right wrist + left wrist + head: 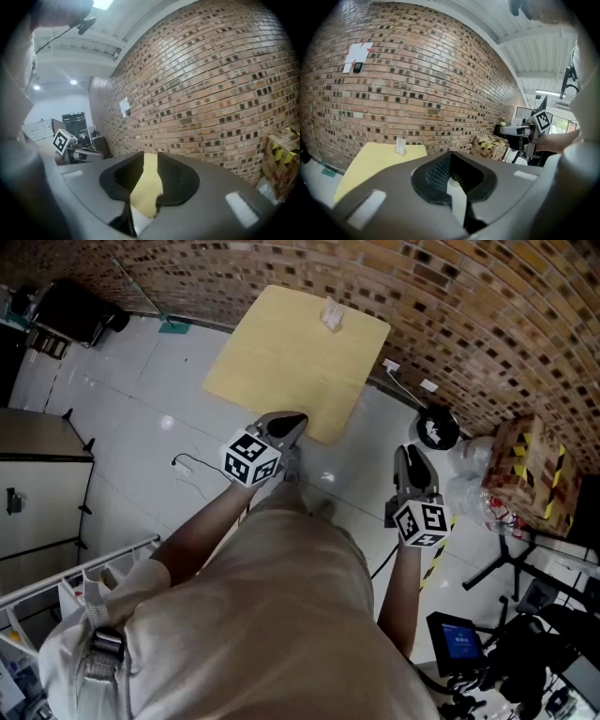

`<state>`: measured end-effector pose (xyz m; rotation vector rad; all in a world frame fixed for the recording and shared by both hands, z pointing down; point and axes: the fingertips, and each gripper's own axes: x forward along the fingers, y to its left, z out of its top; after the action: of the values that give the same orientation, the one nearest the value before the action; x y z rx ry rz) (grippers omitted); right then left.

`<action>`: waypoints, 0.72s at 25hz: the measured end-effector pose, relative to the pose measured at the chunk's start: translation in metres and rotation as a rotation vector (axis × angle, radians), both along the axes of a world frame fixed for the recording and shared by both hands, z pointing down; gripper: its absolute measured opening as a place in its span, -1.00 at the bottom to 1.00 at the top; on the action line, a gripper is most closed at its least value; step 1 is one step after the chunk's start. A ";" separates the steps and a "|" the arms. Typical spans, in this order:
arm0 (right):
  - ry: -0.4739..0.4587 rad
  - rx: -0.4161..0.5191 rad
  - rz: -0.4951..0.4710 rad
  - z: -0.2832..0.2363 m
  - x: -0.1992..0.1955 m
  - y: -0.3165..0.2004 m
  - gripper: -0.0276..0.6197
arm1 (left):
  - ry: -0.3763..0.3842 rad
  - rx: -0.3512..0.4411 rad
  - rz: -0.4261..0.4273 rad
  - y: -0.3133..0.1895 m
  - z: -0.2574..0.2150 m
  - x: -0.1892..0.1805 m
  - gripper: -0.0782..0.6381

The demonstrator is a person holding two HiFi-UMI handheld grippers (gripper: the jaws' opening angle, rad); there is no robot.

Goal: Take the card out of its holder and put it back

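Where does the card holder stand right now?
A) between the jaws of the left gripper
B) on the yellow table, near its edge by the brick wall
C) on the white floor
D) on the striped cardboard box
B: the card holder stands on the yellow table, close to its edge by the brick wall.

We record both forearms [202, 531] extended forward, side by side and apart. The left tool [287, 426] tilts slightly downward, its jaws parted and empty. The right tool [412, 463] sits likewise, its jaws parted and empty.
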<state>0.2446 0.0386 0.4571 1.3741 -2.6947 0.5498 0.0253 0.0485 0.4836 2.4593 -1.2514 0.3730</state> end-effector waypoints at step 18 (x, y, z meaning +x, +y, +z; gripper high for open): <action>0.018 -0.037 0.052 0.001 -0.127 -0.129 -0.66 | 0.045 -0.022 0.083 -0.128 0.010 -0.111 -0.73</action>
<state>0.1178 -0.0902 0.4580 1.4365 -2.6279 0.5846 -0.0854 -0.0793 0.4933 2.4925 -1.1239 0.3493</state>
